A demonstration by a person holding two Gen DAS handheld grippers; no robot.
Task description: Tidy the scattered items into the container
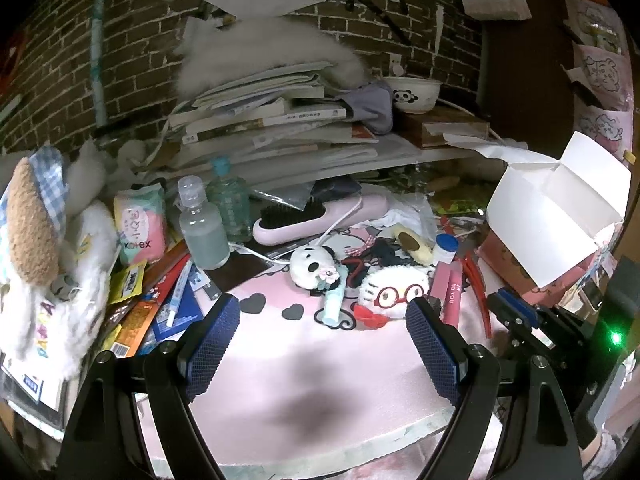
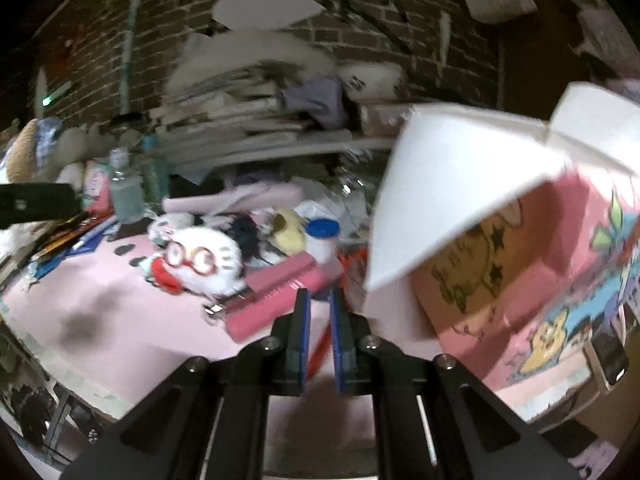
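Small items lie scattered on a pink mat (image 1: 312, 364): a white plush with red glasses (image 1: 394, 290), a panda plush (image 1: 310, 266), a mint tube (image 1: 334, 304), pink sticks (image 1: 450, 288) and a red clip (image 1: 478, 292). A pink cartoon box (image 1: 548, 216) with open white flaps stands at the right. My left gripper (image 1: 324, 316) is open and empty, just short of the plush. My right gripper (image 2: 319, 304) is nearly shut with nothing clearly between its pads, next to the pink sticks (image 2: 276, 292) and the box (image 2: 520, 264). The red clip (image 2: 320, 350) passes under it.
Books and papers (image 1: 272, 120) pile up on a shelf at the back, with a panda bowl (image 1: 414, 94). Two bottles (image 1: 204, 228), a pink hairbrush (image 1: 316, 218), a tissue pack (image 1: 140, 228) and pens (image 1: 172, 288) crowd the left. A brick wall (image 1: 132, 40) stands behind.
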